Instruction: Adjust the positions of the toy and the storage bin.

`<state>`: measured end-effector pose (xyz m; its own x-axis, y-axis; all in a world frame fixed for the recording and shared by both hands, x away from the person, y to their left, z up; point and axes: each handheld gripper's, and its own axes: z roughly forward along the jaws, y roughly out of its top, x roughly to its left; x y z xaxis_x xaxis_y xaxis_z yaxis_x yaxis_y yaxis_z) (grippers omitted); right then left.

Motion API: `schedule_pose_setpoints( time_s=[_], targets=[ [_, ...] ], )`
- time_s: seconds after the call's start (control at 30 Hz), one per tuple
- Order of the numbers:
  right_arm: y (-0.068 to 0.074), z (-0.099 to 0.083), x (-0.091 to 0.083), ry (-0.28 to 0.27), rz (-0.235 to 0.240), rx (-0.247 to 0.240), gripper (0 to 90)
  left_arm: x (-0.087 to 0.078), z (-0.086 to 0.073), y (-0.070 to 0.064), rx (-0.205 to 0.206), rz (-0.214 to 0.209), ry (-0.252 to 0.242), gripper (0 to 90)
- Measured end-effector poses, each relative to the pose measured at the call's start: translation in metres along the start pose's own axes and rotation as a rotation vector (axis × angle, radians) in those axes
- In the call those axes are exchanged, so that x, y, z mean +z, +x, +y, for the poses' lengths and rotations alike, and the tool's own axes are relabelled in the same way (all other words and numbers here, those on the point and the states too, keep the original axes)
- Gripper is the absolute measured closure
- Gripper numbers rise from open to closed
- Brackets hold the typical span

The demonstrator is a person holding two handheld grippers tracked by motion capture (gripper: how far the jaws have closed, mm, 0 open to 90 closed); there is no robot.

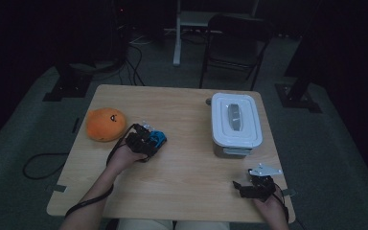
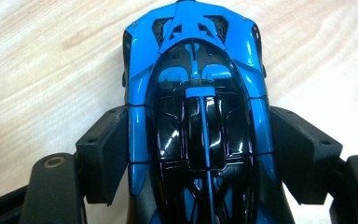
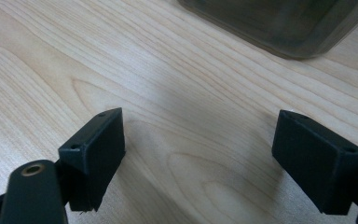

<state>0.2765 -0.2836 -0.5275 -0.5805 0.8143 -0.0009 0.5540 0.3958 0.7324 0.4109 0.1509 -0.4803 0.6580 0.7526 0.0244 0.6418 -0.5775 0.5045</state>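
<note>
The left gripper (image 2: pixel 198 158) held the blue toy car (image 2: pixel 198 107), its fingers pressed on both sides, left of centre on the worktop (image 1: pixel 187 172). An orange plush toy (image 1: pixel 106 124) lay just beside it; bare wood stretched rightward to the lidded box (image 1: pixel 234 123). The right gripper (image 3: pixel 200 154) sat near the front edge, fingers wide.

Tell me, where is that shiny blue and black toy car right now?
The shiny blue and black toy car sits between the left tongs on the table's left half, just right of the orange plush toy.
</note>
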Motion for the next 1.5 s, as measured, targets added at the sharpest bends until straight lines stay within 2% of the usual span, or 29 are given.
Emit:
schedule_pose_setpoints(
  time_s=[0.13, 0.23, 0.27, 0.3, 0.37, 0.47, 0.6, 0.73, 0.77, 0.93, 0.97, 1.07, 1.1, 1.13, 1.17, 1.23, 1.27, 1.4, 1.43, 1.5],
  targets=[
    [0.0, 0.0, 0.0, 0.0, 0.0, 0.0, 16.6, -0.012, -0.008, -0.003, 0.011, -0.032, -0.016, 27.0],
    [0.0, 0.0, 0.0, 0.0, -0.001, 0.0, 16.6, -0.024, -0.015, -0.009, 0.054, -0.046, -0.029, 27.0],
    [0.0, 0.0, 0.0, 0.0, -0.001, 0.0, 16.6, -0.024, -0.015, -0.009, 0.054, -0.046, -0.029, 27.0],
    [0.0, 0.0, 0.0, 0.0, -0.002, 0.001, 16.6, -0.029, -0.019, -0.011, 0.081, -0.064, -0.032, 27.0],
    [0.0, 0.0, 0.0, 0.0, -0.002, 0.001, 16.6, -0.032, -0.022, -0.013, 0.094, -0.065, -0.036, 27.0],
    [0.0, 0.0, 0.0, 0.0, -0.002, 0.001, 16.6, -0.039, -0.029, -0.016, 0.108, -0.091, -0.039, 27.0],
    [0.0, 0.0, 0.0, 0.0, -0.002, 0.001, 16.6, -0.048, -0.04, -0.022, 0.161, -0.097, -0.038, 27.0],
    [0.0, 0.0, 0.0, 0.0, -0.003, 0.002, 16.6, -0.057, -0.052, -0.029, 0.194, -0.125, -0.042, 27.0],
    [0.0, 0.0, 0.0, 0.0, -0.003, 0.002, 16.6, -0.059, -0.055, -0.031, 0.21, -0.119, -0.046, 27.0],
    [0.0, 0.0, 0.0, 0.0, -0.005, 0.005, 16.6, -0.064, -0.072, -0.04, 0.264, -0.143, -0.027, 27.0],
    [0.0, 0.0, 0.0, 0.0, -0.005, 0.004, 16.6, -0.065, -0.075, -0.041, 0.261, -0.164, -0.022, 27.0],
    [0.0, 0.0, 0.0, 0.0, -0.005, 0.005, 16.6, -0.067, -0.083, -0.046, 0.292, -0.191, -0.013, 27.0],
    [0.0, 0.0, 0.0, 0.0, -0.005, 0.005, 16.6, -0.068, -0.086, -0.048, 0.308, -0.184, -0.016, 27.0],
    [0.0, 0.0, 0.0, 0.0, -0.006, 0.005, 16.6, -0.068, -0.089, -0.048, 0.311, -0.193, -0.007, 27.0],
    [0.0, 0.0, 0.0, 0.0, -0.006, 0.005, 16.6, -0.068, -0.091, -0.049, 0.331, -0.197, -0.004, 27.0],
    [0.0, 0.0, 0.0, 0.0, -0.006, 0.005, 16.6, -0.069, -0.096, -0.05, 0.337, -0.217, 0.003, 27.0],
    [0.0, 0.0, 0.0, 0.0, -0.006, 0.006, 16.6, -0.069, -0.098, -0.051, 0.352, -0.208, -0.001, 27.0],
    [0.0, 0.0, 0.0, 0.001, -0.007, 0.007, 16.6, -0.07, -0.104, -0.049, 0.347, -0.208, 0.02, 27.0],
    [0.0, 0.0, 0.0, 0.0, -0.007, 0.007, 16.6, -0.071, -0.106, -0.048, 0.361, -0.203, 0.023, 27.0],
    [0.0, 0.0, 0.0, 0.0, -0.007, 0.008, 16.6, -0.071, -0.11, -0.046, 0.361, -0.209, 0.029, 26.9]
  ],
)
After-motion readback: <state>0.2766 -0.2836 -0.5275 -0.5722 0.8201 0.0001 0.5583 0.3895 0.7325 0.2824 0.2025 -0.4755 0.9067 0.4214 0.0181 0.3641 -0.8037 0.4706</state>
